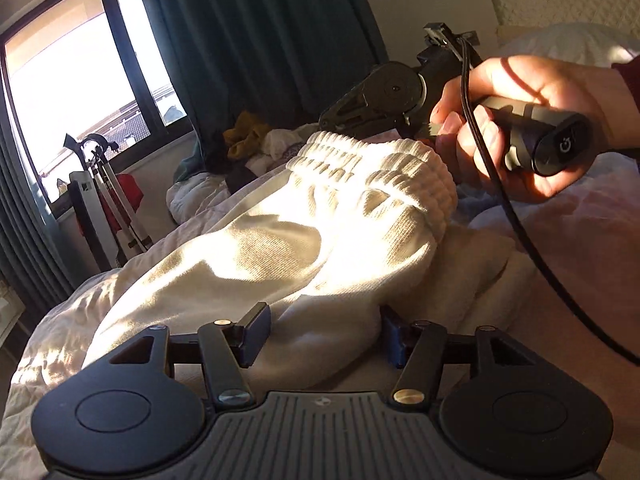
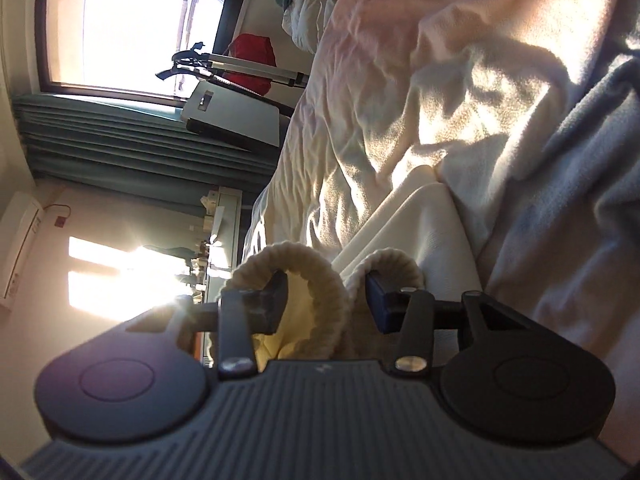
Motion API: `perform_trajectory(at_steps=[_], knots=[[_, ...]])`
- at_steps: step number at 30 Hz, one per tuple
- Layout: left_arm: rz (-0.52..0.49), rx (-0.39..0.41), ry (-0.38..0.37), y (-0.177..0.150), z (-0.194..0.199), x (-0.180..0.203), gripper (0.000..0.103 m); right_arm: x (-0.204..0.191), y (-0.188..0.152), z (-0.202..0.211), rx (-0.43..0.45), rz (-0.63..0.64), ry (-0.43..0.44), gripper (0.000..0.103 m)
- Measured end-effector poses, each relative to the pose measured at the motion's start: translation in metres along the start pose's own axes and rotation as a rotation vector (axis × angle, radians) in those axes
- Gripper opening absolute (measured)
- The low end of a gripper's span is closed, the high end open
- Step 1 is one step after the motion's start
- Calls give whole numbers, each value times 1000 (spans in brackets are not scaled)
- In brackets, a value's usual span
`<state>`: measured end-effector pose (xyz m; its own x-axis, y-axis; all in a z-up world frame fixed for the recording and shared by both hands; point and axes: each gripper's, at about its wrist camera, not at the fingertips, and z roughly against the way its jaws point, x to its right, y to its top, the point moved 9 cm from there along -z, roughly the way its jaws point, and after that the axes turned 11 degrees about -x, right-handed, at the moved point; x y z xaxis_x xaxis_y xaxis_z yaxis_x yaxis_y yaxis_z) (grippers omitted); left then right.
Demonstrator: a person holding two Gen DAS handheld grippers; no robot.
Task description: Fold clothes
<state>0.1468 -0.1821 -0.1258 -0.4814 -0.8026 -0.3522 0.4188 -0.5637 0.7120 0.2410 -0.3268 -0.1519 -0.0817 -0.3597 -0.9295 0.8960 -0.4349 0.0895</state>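
Lying across the bed (image 1: 568, 240), cream sweatpants (image 1: 280, 248) fill both half-parted claws: left claw (image 1: 320, 334) (leg fabric), right claw (image 2: 326, 306) (ribbed waistband)

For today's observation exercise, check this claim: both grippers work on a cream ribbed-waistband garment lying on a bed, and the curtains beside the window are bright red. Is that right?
Not quite. The curtains are dark teal, not red, as the left wrist view shows. The rest stands: the left gripper and right gripper both work on the cream garment on the bed.
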Motion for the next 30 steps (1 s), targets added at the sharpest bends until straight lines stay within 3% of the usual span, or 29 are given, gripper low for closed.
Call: perform_trajectory(at_steps=[3, 5, 8, 15, 18, 22, 26, 30], knots=[[10, 11, -49, -1, -7, -5, 40, 2, 4, -6, 26, -2, -21, 25], [17, 30, -65, 0, -7, -8, 20, -3, 8, -7, 55, 16, -29, 21], [30, 67, -90, 3, 0, -15, 12, -17, 10, -1, 100, 71, -21, 19], [52, 184, -117, 21, 31, -20, 10, -57, 19, 38, 187, 156, 72, 17], [32, 144, -152, 16, 17, -14, 10, -45, 22, 44, 196, 179, 2, 17], [25, 46, -218, -2, -7, -5, 11, 22, 21, 22, 143, 79, -139, 17], [60, 55, -240, -3, -4, -11, 12, 43, 21, 18, 135, 5, -88, 17], [106, 53, -277, -9, 8, -12, 16, 23, 14, 23, 147, 89, -122, 18]])
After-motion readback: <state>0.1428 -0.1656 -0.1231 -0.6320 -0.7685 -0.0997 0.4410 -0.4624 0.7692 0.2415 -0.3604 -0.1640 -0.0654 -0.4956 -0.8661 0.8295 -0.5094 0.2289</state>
